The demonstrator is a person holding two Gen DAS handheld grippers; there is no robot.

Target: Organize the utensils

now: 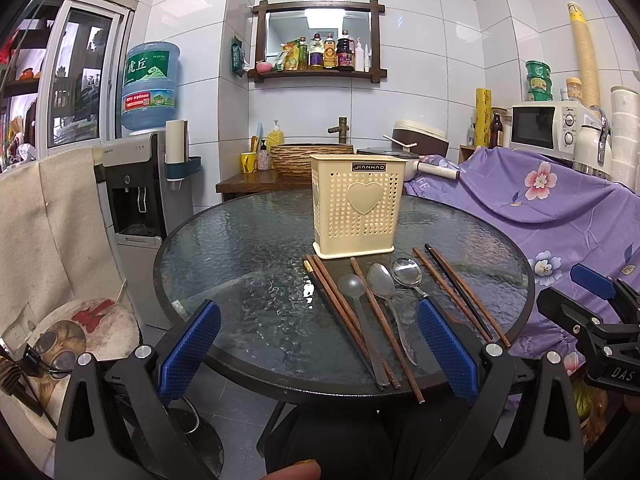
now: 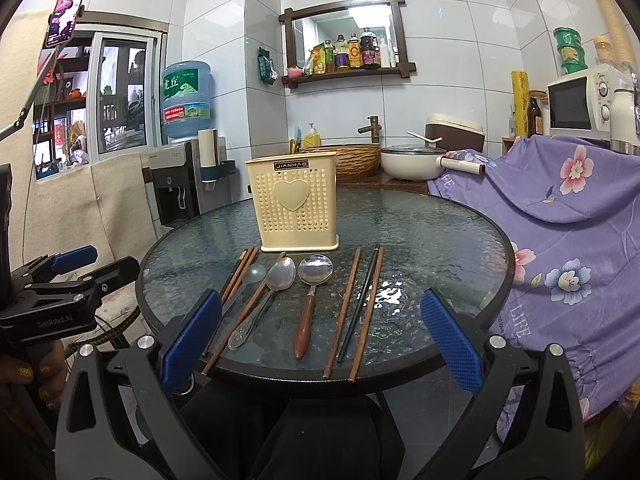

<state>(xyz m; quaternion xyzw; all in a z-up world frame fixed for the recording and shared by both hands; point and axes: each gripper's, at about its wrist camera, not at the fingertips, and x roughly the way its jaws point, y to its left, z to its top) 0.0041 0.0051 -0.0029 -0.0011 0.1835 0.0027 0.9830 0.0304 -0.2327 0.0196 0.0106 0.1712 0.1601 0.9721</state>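
While both grippers hang at the near edge of the round glass worktop [image 2: 440,232], nothing has yet gone into the cream holder [image 2: 294,208], which stands upright toward the middle of the worktop. In a row just in front of the holder lie the utensils, side by side, their long axes running from the holder toward the person: a chopstick bundle [image 2: 240,270] and a clear spoon [image 2: 256,273] at the left end, a steel spoon [image 2: 280,276], a wooden-handled spoon [image 2: 310,300] about the middle, and more chopsticks [image 2: 360,304], one of them black, at the right end. The left gripper [image 1: 316,344] has its fingers spread wide and holds nothing; the right gripper [image 2: 320,344] is likewise wide open and empty. From the right wrist view the handle of the wooden-handled spoon points almost straight back between the fingers, with the right-end chopsticks also between them, so the right hand looks the better placed for those. The left gripper frames the left-end bundle and the two paler spoons. My judgement is that either gripper would need to close across a handle, not along it, then tip the piece upright over the holder.
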